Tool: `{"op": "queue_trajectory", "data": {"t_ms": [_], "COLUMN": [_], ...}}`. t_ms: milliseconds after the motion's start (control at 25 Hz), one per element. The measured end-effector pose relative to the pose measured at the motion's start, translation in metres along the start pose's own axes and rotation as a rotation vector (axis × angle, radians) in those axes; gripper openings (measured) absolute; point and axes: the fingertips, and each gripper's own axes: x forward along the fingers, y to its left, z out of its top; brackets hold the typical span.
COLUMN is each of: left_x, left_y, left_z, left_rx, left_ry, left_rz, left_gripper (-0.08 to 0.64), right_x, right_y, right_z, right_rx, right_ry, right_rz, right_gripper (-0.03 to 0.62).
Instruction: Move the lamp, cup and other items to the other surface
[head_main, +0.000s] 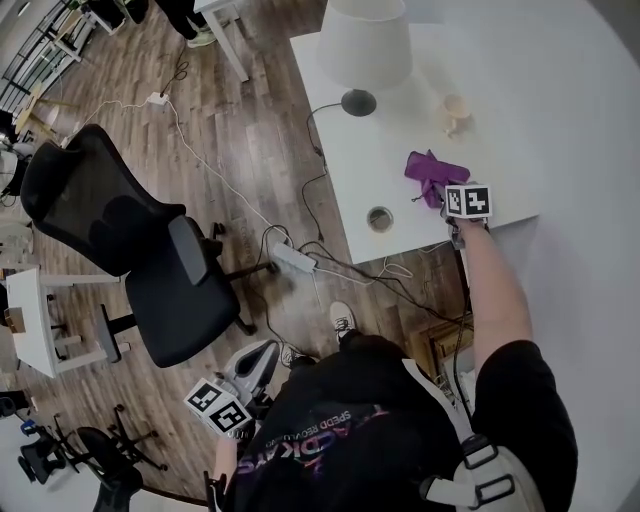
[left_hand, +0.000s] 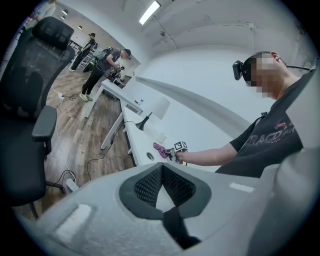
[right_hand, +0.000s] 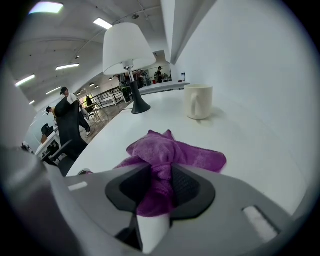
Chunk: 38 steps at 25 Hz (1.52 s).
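Right claw (right_hand: 160, 184) pinches purple cloth (right_hand: 172, 152) on desk (right_hand: 245, 137).

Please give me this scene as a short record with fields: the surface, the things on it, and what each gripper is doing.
surface: white desk
on the desk: lamp, cup, purple cloth
right gripper: jaws closed on a bunched fold of the purple cloth; the rest of the cloth lies on the desk
left gripper: jaws together, nothing between them, held low and away from the desk
beside the desk: black office chair on the wooden floor
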Motion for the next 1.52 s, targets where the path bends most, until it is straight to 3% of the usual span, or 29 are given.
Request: {"op": "queue_trajectory", "data": {"t_ms": [320, 760, 1120, 1520], "left_x": [-0.005, -0.022, -0.047, -0.103], "left_y": [-0.001, 0.012, 0.027, 0.052], "left_z": [0.003, 0.006, 0.018, 0.025], "left_rx": [0.017, 0.025, 0.055, 0.052], "left_ry": [-0.013, -0.018, -0.005, -0.073], "left_rz": [-0.003, -0.025, -0.099, -0.098], "left_gripper": [-0.003, -0.003, -0.003, -0.003], "right_x": [-0.018, -0.063, -0.124, -0.152], "right_y": [0.0, 0.026, 0.13, 0.312], "right_z": [0.01, 0.041, 0.082, 0.104], "right_rx": [-0.002, 0.026, -0.037, -0.141], "right_ry": [-0.099, -0.265, -0.428, -0.501], "right_rz": [-0.066, -0.033, 0.089, 0.33], "right_gripper": [0.083, 0.081, 0.081, 0.081]}}
